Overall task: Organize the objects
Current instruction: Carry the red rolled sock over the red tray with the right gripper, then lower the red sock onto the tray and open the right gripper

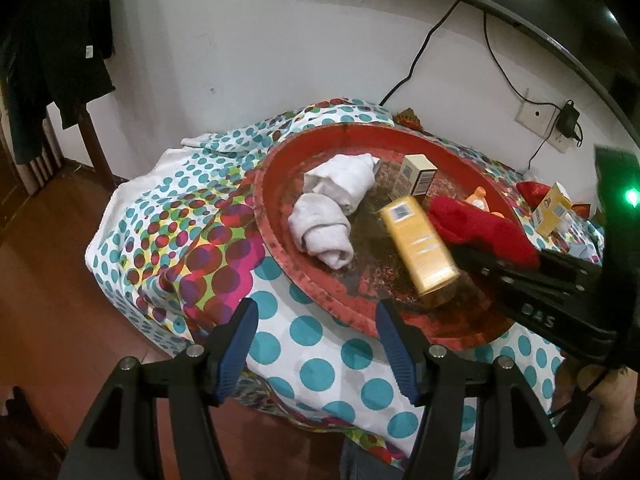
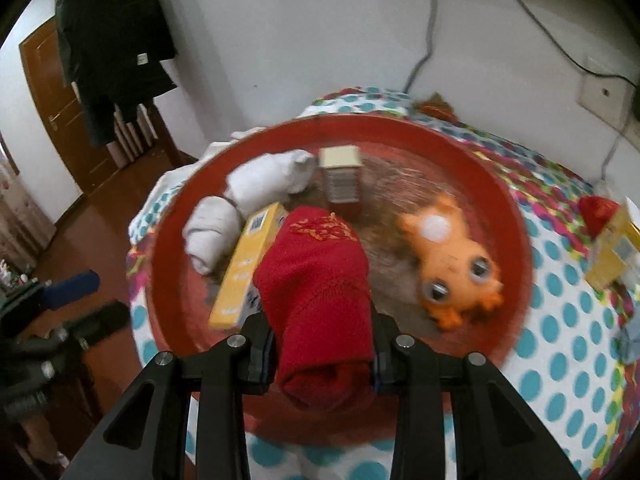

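Right wrist view shows our right gripper (image 2: pixel 320 354) pinching a red rolled sock (image 2: pixel 316 292) above the red tray (image 2: pixel 516 248), centre frame. Already in the tray: two white rolls (image 2: pixel 236 200), boxes and an orange toy (image 2: pixel 452 260). Our left gripper (image 1: pixel 316 344) is spread, empty. A yellow box (image 2: pixel 612 248) at right remains outside.

Counter (image 1: pixel 320 364) is covered by white cloth (image 1: pixel 176 216) printed with teal and multicoloured dots. Round red tray (image 1: pixel 276 184) is set on cloth. Right of tray, yellow box (image 1: pixel 554 208) and red fabric item (image 1: pixel 532 192) are seen on cloth.
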The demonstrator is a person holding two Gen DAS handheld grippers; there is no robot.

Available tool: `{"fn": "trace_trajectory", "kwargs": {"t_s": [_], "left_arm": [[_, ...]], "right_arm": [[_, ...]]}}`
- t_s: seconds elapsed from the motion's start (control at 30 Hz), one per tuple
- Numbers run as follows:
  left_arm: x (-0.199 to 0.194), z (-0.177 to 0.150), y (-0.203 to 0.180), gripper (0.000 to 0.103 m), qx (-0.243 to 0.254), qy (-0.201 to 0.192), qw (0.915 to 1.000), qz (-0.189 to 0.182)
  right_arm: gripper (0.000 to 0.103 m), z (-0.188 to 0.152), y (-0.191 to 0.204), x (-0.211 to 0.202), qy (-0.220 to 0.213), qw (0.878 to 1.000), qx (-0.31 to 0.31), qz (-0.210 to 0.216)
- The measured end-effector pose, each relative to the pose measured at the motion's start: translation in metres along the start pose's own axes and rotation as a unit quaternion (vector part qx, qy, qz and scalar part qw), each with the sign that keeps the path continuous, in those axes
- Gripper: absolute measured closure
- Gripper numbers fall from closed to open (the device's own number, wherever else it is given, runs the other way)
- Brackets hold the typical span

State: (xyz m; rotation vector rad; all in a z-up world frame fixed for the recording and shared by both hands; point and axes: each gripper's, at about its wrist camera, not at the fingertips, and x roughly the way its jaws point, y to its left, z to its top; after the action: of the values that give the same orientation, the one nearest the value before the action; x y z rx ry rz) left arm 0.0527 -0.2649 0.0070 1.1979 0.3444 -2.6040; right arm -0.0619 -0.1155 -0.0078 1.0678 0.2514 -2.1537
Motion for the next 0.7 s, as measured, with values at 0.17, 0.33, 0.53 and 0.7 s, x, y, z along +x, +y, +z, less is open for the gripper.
{"fn": "trace_trajectory", "kwargs": {"t_s": [0.17,0.33,0.53,0.7], "left_arm": [[-0.001,0.000,-0.001,0.040,0.002,-0.001,1.0000,-0.005],[-0.001,0.000,-0.002,0.040,0.001,0.001,0.9999,-0.010],[0.003,-0.001,-0.005,0.040,0.006,0.009,0.9998,-0.015],[0.002,-0.002,-0.005,0.040,0.010,0.008,0.9998,-0.015]], "right_arm": [[0.070,0.014,0.018,0.016,-0.002,1.000,-0.012,-0.001],[0.070,0.025,0.018,0.032,0.006,0.999,-0.022,-0.030],[0.068,0.028,0.007,0.043,0.021,0.997,-0.030,-0.063],[0.066,0.027,0.000,0.045,0.026,0.996,-0.037,-0.082]]}}
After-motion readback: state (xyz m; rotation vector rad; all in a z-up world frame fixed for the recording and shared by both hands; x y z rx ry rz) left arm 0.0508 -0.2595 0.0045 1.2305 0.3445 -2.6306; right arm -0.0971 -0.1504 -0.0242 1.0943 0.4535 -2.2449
